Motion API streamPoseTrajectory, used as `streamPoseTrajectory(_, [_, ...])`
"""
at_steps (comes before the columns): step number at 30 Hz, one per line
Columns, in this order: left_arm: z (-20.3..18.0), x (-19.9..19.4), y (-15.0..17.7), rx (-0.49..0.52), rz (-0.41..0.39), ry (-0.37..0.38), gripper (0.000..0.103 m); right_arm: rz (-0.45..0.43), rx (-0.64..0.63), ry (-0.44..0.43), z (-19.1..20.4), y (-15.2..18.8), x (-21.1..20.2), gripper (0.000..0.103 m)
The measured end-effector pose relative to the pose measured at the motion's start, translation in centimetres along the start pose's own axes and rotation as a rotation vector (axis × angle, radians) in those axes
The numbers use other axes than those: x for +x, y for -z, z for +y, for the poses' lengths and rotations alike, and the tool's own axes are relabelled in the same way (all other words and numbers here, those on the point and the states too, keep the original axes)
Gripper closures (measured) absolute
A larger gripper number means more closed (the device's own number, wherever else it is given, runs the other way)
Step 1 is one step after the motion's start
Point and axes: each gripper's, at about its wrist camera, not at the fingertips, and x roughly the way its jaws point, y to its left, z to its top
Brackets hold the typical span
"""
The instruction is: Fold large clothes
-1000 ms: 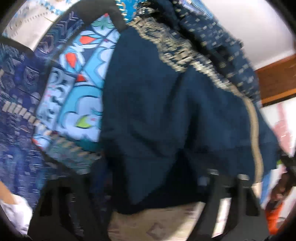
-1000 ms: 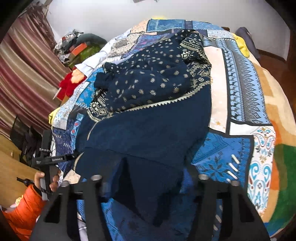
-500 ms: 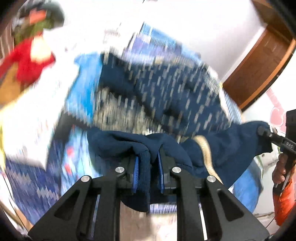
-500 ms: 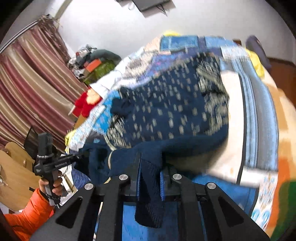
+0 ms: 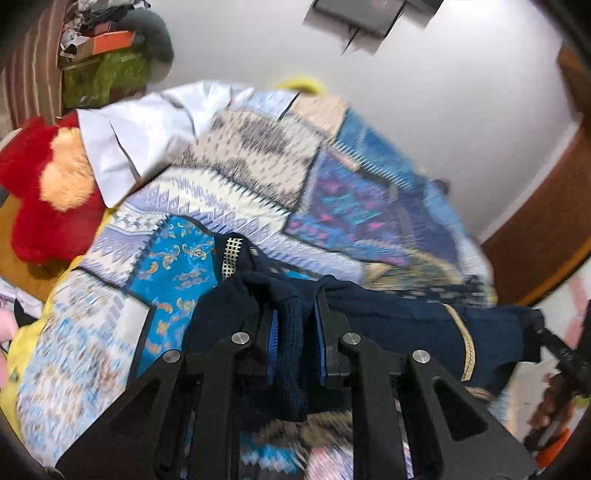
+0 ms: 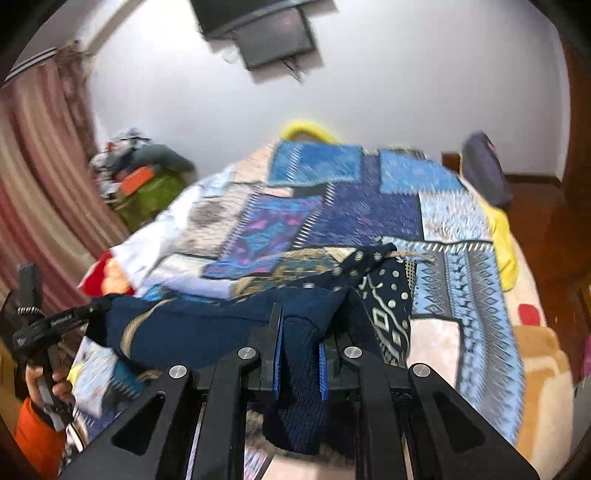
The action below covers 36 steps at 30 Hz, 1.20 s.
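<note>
A large dark navy garment (image 5: 402,325) with a pale patterned trim is held stretched between both grippers above a patchwork bedspread (image 5: 258,192). My left gripper (image 5: 295,332) is shut on a bunched navy fold. My right gripper (image 6: 299,354) is shut on another navy fold (image 6: 301,387), which hangs down between the pads. The garment's dotted, patterned part (image 6: 384,295) trails onto the bed ahead of the right gripper. The right gripper shows at the right edge of the left wrist view (image 5: 561,354), and the left gripper shows at the left of the right wrist view (image 6: 48,325).
A red and orange plush toy (image 5: 48,192) and a white cloth (image 5: 147,129) lie at the bed's left side. A pile of clutter (image 6: 144,173) stands by striped curtains (image 6: 40,184). A screen (image 6: 266,33) hangs on the white wall. A wooden door (image 5: 546,214) is on the right.
Both grippers have lifted and pulled back the garment's lower part; most of the garment has come off the bedspread, and the view tilts up toward the wall.
</note>
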Motion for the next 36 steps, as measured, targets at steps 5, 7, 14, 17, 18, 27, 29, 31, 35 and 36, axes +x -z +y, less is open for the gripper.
streamPoseTrajectory(5, [0.9,7.7,1.3,0.039,0.114,-0.117,0.083,0.118,-0.02,0.108,-2.3,-0.1,9.2,0.091])
streamPoseTrajectory(7, [1.2,9.5,2.0,0.084,0.115,-0.137,0.078,0.155,-0.028,0.106,-3.5,0.5,11.2,0.091])
streamPoseTrajectory(14, [1.8,9.2,2.3,0.132,0.139,-0.115,0.073,0.15,-0.089,0.102,-6.7,0.1,9.7,0.09])
streamPoseTrajectory(17, [1.5,8.3,1.4,0.163,0.188,-0.078,0.066,0.194,-0.076,0.061,-7.9,0.0,8.3,0.09])
streamPoseTrajectory(18, [1.1,7.2,0.8,0.211,0.186,-0.092,0.063,0.188,-0.096,0.101,-7.7,-0.1,7.5,0.09])
streamPoseTrajectory(27, [1.3,-3.8,-0.2,0.293,-0.014,-0.225,0.011,0.057,-0.188,0.202,-5.7,-0.2,-1.1,0.09])
streamPoseTrajectory(29, [1.0,-4.9,0.8,0.304,-0.025,-0.206,0.007,0.071,-0.155,0.113,-4.9,0.5,-2.0,0.09])
streamPoseTrajectory(31, [0.3,-5.3,2.3,0.315,-0.02,-0.176,0.007,0.082,-0.146,0.083,-3.6,1.6,-2.2,0.09])
streamPoseTrajectory(35, [-1.6,-3.0,6.0,0.383,0.038,-0.146,0.006,0.145,-0.188,0.033,-0.5,4.5,-0.2,0.09])
streamPoseTrajectory(36, [-2.1,-2.1,6.7,0.405,0.053,-0.158,0.006,0.158,-0.2,0.03,-0.2,5.0,0.4,0.09])
